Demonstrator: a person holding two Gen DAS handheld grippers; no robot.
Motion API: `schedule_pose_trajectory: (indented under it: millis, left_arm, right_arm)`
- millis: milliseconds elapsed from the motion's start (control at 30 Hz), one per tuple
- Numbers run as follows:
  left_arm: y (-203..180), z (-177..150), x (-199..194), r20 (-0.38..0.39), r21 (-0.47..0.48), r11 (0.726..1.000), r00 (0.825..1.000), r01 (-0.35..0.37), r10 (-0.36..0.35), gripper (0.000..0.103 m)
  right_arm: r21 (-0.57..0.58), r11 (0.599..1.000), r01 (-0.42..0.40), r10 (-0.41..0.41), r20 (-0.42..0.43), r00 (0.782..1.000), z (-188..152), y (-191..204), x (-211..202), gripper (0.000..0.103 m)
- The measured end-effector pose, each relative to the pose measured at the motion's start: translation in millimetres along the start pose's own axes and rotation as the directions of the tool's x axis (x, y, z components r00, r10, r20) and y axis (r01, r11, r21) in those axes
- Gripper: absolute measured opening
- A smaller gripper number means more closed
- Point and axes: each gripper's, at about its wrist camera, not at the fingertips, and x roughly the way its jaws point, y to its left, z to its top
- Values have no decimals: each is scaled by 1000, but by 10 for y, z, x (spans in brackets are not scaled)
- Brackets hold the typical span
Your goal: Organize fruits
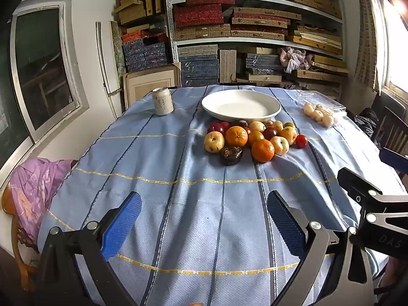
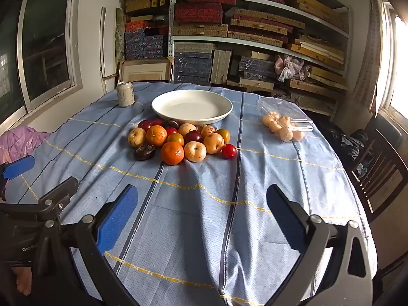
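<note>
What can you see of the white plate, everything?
The white plate is round, shallow and glossy, ceramic-looking, with a raised rim and nothing in it. It sits flat on the blue tablecloth toward the table's far side, directly behind the fruit pile; the nearest fruits look very close to its front rim. Neither gripper touches it.

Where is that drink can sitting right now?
The can stands upright at the table's far left, left of the white plate and behind the fruit pile.

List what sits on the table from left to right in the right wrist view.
Pale drink can → white round plate, with the pile of loose mixed fruit just before it → clear plastic bag of small pale fruit.
</note>
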Motion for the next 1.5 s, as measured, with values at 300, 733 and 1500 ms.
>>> schedule_pose_trajectory:
  millis: [300, 733, 1500]
  left_arm:
    - [-16, -3, 2, -1, -1, 1000, 1000, 0, 0, 100]
    - [1, -2, 2, -9, -5, 1000, 1000, 8, -8, 100]
    - [-30, -119, 144, -32, -4, 1000, 999, 15, -15, 100]
  right_arm:
    - [-2, 1000, 4, -4, -1, 1000, -2, 6, 14, 99]
    - [-4, 1000, 3, -3, -2, 1000, -4, 1, 31, 99]
    - [-2, 1000, 0, 0, -8, 1000, -67, 31, 94, 99]
